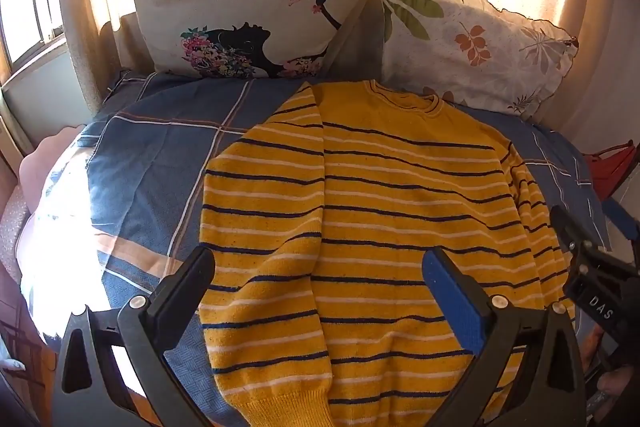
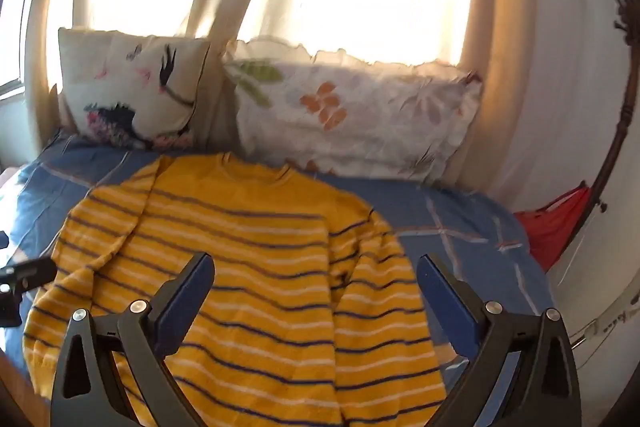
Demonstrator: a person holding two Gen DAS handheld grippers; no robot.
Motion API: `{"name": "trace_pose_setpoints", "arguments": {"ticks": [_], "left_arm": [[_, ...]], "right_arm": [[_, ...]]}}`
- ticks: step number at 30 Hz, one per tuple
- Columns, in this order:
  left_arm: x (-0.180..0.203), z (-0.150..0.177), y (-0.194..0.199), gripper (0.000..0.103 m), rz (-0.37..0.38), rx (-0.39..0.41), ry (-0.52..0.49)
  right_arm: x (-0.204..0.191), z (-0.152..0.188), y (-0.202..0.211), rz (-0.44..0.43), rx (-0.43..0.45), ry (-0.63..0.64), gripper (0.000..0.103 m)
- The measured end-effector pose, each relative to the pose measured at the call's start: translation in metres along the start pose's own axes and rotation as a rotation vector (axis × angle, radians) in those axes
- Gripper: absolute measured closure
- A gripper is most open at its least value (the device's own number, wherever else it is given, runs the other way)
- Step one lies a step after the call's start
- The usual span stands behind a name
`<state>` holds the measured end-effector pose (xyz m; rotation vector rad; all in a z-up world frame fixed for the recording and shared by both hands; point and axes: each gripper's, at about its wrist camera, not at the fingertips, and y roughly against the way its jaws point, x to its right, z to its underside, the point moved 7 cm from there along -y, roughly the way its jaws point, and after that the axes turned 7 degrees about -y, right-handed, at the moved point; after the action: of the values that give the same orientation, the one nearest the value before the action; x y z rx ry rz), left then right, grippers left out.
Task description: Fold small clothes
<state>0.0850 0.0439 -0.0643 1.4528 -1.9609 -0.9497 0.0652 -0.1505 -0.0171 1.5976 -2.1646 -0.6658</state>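
A yellow sweater [image 1: 384, 211] with dark blue and white stripes lies flat on a blue checked bedsheet [image 1: 160, 163], collar toward the pillows, both sleeves laid down along its sides. My left gripper [image 1: 318, 263] hovers open above the sweater's lower left part, nothing between its fingers. In the right wrist view the same sweater [image 2: 248, 267] fills the lower middle, and my right gripper [image 2: 316, 267] hangs open over its right sleeve and body without touching cloth. The right gripper's black body [image 1: 596, 279] shows at the right edge of the left wrist view.
Two pillows lean against the curtains at the head of the bed: one with a butterfly print [image 1: 244, 11], one with leaves [image 1: 472, 43]. A red cloth [image 2: 556, 223] hangs off the bed's right side. A window [image 1: 28, 7] is at the left.
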Motion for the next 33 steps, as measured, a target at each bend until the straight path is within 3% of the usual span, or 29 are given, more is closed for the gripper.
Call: {"name": "trace_pose_setpoints", "arguments": {"ticks": [3, 5, 15, 26, 33], "left_arm": [[-0.005, 0.002, -0.005, 0.0, 0.001, -0.014, -0.006], [-0.008, 0.002, -0.007, 0.0, 0.006, -0.02, -0.012], [-0.026, 0.003, -0.017, 0.0, 0.029, -0.042, -0.003], [-0.031, -0.007, -0.018, 0.0, 0.093, -0.002, -0.009], [-0.03, 0.0, -0.036, 0.0, 0.058, -0.082, -0.04]], "right_arm": [[-0.016, 0.024, -0.014, -0.051, -0.129, -0.046, 0.013], [-0.027, 0.033, -0.018, -0.069, -0.159, -0.038, 0.016], [-0.046, 0.037, -0.03, 0.004, -0.274, -0.023, 0.016], [-0.072, 0.049, -0.036, -0.009, -0.33, -0.009, 0.016], [-0.069, 0.053, -0.042, -0.005, -0.354, -0.037, 0.016]]}}
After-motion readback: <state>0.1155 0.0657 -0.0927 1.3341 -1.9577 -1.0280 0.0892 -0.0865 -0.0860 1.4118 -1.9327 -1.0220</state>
